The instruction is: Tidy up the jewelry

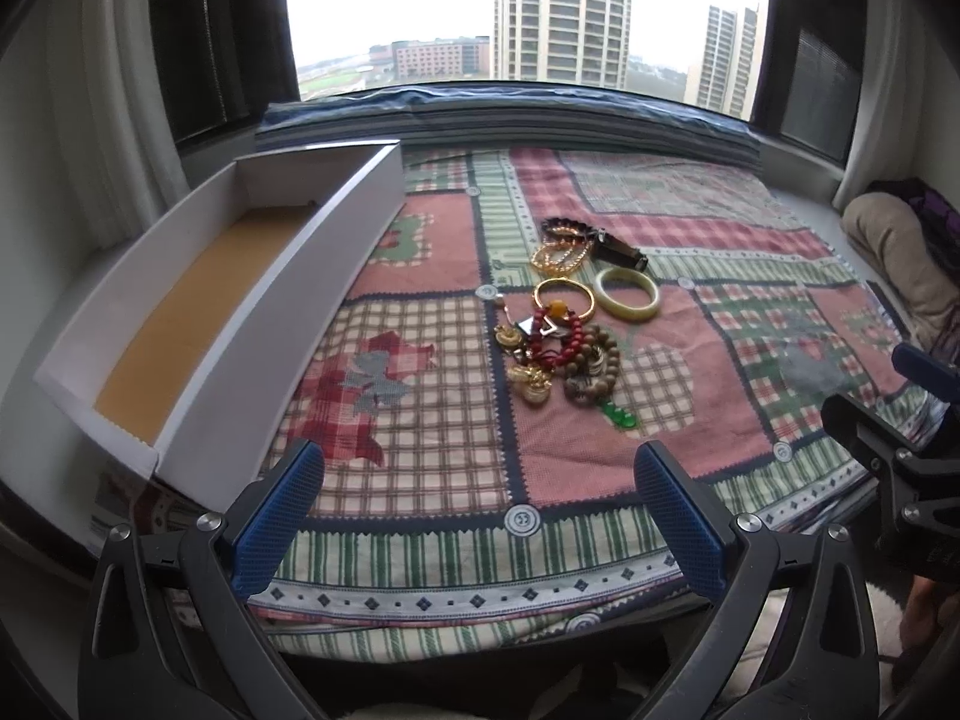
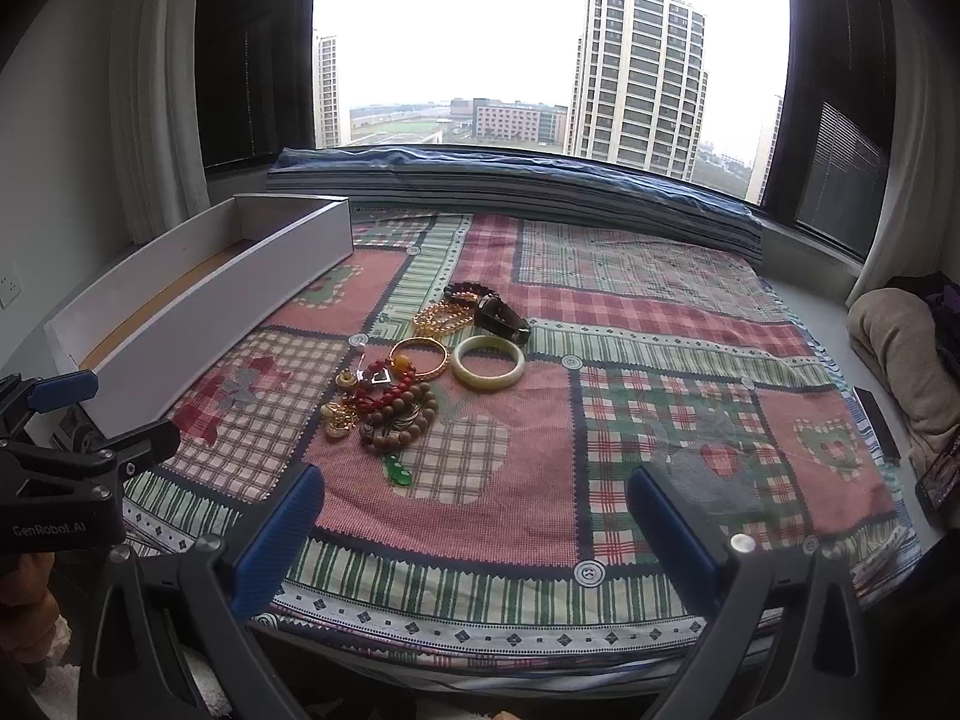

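Place: looked like a home, a high-rise apartment room by a window.
Window (image 2: 540, 60): spanned the far wall, showed residential towers and low blocks under grey sky.
Curtains (image 2: 156, 90): hung pale at both sides.
Surface: was covered by a patchwork plaid cloth (image 2: 630, 360), with folded striped bedding (image 2: 510, 180) along the sill.
Clutter: lay as a beige garment (image 2: 900, 348) at the right edge.
Wall: carried a socket (image 2: 9, 288) at left.
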`<act>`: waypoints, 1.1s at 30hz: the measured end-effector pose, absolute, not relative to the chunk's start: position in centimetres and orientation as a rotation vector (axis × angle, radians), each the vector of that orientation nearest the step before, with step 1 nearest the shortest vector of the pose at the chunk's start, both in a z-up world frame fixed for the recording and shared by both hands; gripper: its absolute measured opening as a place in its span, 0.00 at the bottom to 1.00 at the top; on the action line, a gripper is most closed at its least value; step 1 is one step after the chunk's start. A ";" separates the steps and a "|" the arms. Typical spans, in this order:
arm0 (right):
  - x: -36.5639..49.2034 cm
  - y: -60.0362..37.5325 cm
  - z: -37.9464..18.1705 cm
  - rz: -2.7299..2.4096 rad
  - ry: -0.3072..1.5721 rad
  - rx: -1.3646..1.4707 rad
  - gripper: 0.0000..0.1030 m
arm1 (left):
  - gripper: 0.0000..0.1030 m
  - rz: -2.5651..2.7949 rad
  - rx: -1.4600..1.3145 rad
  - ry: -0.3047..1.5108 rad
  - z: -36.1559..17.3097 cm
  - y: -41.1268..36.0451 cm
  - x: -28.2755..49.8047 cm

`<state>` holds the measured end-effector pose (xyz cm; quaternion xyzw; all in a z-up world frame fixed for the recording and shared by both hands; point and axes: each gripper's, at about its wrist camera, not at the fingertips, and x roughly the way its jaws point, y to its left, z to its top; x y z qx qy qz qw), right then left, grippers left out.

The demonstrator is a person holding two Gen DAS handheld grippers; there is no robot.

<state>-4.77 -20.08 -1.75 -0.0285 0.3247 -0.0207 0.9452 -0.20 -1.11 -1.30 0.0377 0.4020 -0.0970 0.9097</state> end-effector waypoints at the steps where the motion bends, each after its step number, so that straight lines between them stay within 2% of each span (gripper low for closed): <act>1: -4.7 -20.3 -1.7 -0.045 0.660 -0.051 1.00 | 1.00 -0.211 0.070 0.838 -1.4 -1.1 -0.1; 20: -4.2 -21.4 -2.0 -0.082 0.666 -0.012 1.00 | 1.00 -0.223 0.132 0.860 -2.2 -1.9 0.8; 33: -3.3 -22.0 -2.4 -0.020 0.679 0.015 1.00 | 1.00 -0.252 0.042 0.918 -2.8 -0.9 3.5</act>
